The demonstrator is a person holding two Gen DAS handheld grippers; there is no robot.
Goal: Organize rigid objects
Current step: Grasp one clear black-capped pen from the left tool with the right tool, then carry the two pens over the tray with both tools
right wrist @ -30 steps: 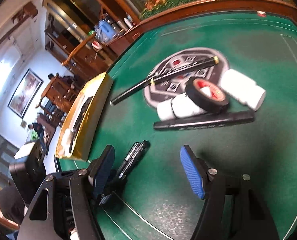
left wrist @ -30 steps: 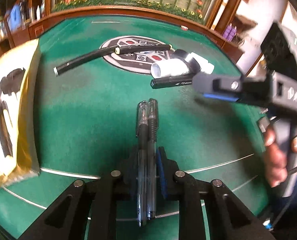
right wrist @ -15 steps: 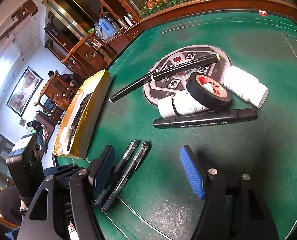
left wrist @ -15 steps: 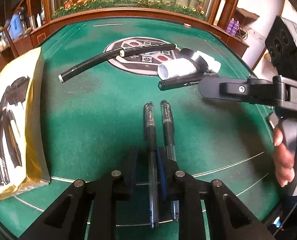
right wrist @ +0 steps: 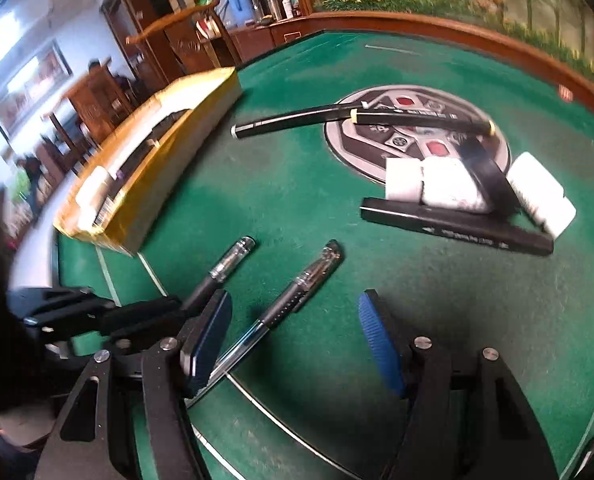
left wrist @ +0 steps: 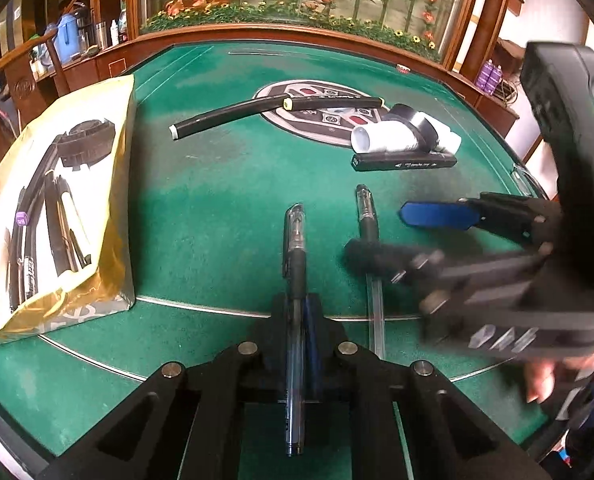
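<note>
To the far left of my left claw [left wrist: 297,312], a gold box [left wrist: 109,200] is sitting on the green desk [left wrist: 217,200]. My left claw is gripping one clear pen [left wrist: 295,264]. My right claw [right wrist: 293,336] is hanging wide, a second pen [right wrist: 297,288] lying between its fingers.

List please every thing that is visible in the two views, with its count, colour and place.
gel pens: 2, clear and black; one in the left gripper, one on the felt beside it
black markers: 3; one before the bottles, two across the emblem
white bottles: 2, lying right of centre
tape roll: 1, black, between the bottles
gold box: 1, left side
table: 1, green felt
left gripper: black, shut on a pen
right gripper: blue pads, open
</note>
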